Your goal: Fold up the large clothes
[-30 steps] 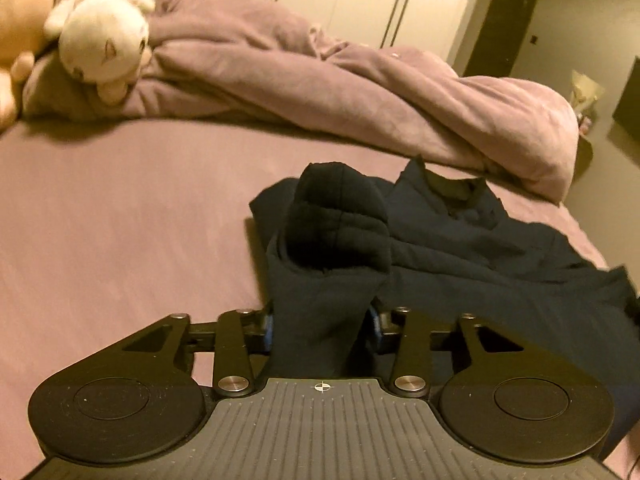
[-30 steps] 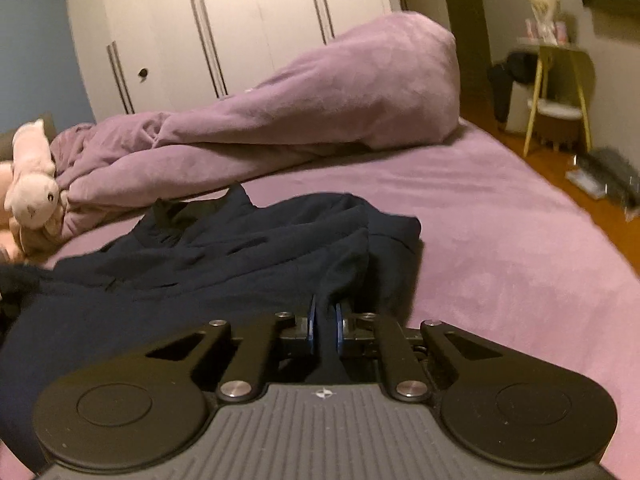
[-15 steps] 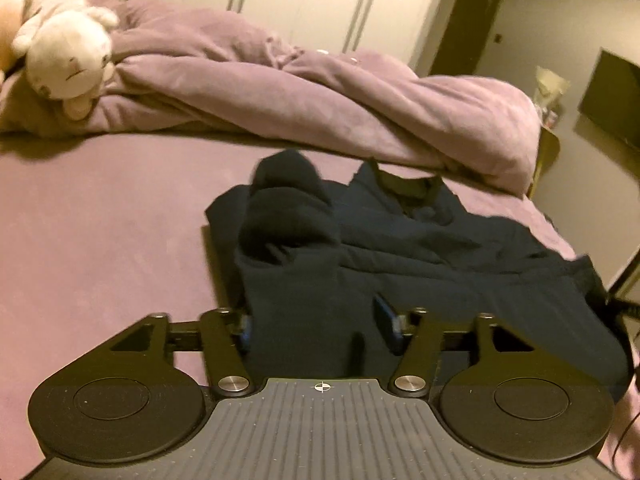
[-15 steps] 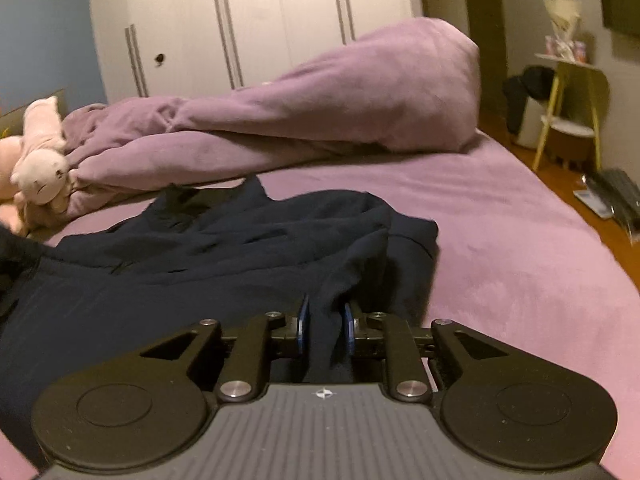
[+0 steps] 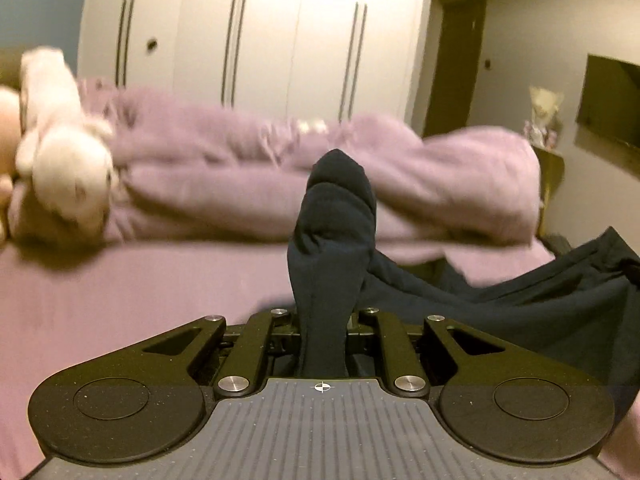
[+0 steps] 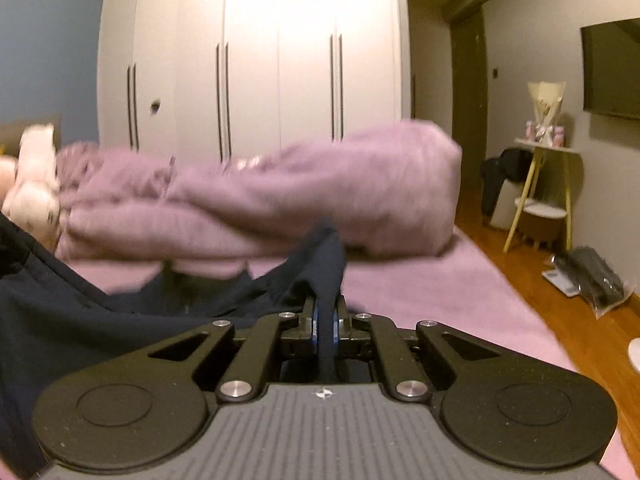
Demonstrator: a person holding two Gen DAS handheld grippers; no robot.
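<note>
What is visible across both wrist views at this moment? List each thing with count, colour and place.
Dark navy fabric garment: one, lifted over the bed, pinched at two places.
Purple bedsheet: one, covering the bed.
Rumpled purple blanket: one, far side of the bed.
White plush toy: one, far left by the blanket.
White wardrobe: one, back wall.
Yellow-legged side table: one, right wall.
Left gripper: shut on garment.
Right gripper: shut on garment.

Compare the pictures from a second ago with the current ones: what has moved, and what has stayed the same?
Both hand-held grippers have lifted the dark garment off the bed; it now hangs between them. The left hand-held gripper, looser half a second ago, clamps the sleeve cuff again. The right hand-held gripper stays shut on its edge. The purple duvet and plush toy have not moved.
</note>
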